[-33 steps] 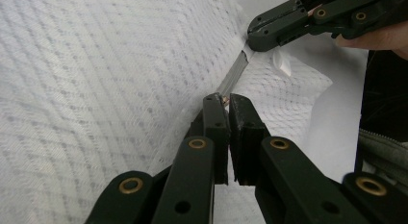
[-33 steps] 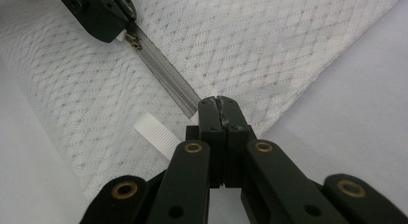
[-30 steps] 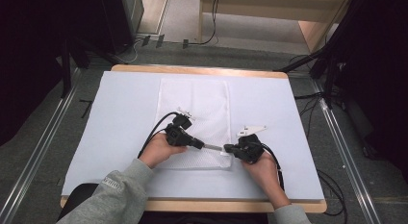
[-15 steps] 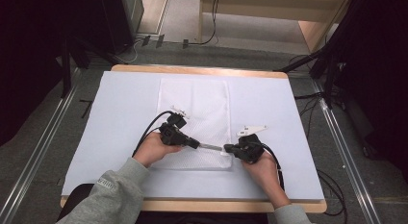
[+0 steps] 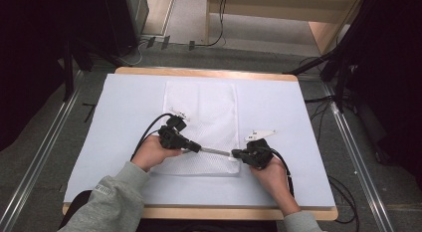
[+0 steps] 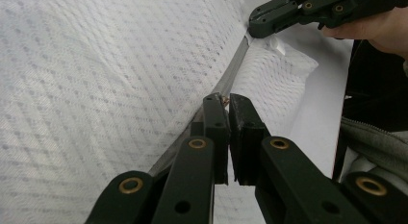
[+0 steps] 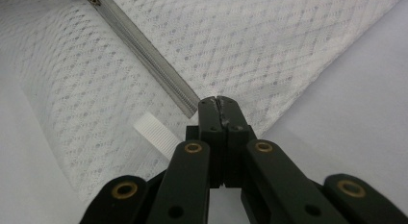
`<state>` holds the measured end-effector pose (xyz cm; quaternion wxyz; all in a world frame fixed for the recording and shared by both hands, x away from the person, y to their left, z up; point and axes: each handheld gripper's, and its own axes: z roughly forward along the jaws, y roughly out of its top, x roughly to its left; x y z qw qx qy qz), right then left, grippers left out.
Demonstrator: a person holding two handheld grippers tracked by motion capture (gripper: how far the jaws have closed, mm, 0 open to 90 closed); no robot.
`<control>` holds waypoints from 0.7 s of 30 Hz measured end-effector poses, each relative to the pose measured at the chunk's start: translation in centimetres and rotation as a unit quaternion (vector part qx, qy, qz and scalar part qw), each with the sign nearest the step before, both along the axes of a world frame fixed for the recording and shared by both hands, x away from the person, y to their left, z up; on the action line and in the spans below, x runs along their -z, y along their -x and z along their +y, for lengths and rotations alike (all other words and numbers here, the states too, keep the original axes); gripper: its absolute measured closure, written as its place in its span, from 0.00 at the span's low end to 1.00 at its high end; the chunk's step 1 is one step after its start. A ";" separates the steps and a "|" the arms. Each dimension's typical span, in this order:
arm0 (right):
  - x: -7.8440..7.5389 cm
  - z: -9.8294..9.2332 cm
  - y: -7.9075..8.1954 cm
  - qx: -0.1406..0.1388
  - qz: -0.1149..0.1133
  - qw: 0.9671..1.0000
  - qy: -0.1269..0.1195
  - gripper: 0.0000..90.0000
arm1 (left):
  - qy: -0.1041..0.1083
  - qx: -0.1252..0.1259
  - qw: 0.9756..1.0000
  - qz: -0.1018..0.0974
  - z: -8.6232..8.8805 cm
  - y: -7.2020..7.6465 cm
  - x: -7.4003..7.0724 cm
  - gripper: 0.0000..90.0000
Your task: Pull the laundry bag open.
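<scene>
White mesh zipper bag [image 5: 201, 112], flat, seemingly part-unzipped.

White mesh bag [image 5: 201, 112] flat on table [image 5: 109, 122]; left hand-held gripper [image 5: 198, 148] and right hand-held gripper [image 5: 235, 154] apparently pinching its zipper [image 5: 216, 152].

- We saw grey sweatshirt sleeves [image 5: 107, 199] with ribbed cuffs on both forearms.
- Our left gripper [image 5: 199, 148] and right gripper [image 5: 235, 154] were matte black, with linked arms pinned by brass-coloured rivets.
- A black cable [image 5: 149, 130] trailed from the left one.
- A grey three-cornered plate [image 5: 262, 134] topped the right one.
</scene>
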<state>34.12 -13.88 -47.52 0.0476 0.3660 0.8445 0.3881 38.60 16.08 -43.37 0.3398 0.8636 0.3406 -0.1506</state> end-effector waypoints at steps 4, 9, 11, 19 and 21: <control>0.0 0.0 0.0 0.000 0.000 1.000 0.000 1.00 | -0.005 0.001 1.000 -0.006 0.2 0.2 -0.2 0.98; 0.0 0.0 0.0 -0.001 0.000 1.000 -0.001 1.00 | -0.006 0.001 1.000 -0.006 0.5 0.2 -0.3 0.98; 0.0 0.0 0.0 -0.001 0.000 1.000 -0.001 1.00 | -0.007 -0.001 1.000 -0.006 0.7 0.2 -0.4 0.98; 0.0 0.0 0.0 -0.002 0.000 1.000 -0.002 1.00 | -0.003 -0.005 1.000 -0.002 1.9 0.3 -0.5 0.98; 0.0 0.0 0.0 -0.001 -0.001 1.000 -0.002 1.00 | -0.004 -0.005 1.000 -0.003 1.8 0.4 -0.5 0.98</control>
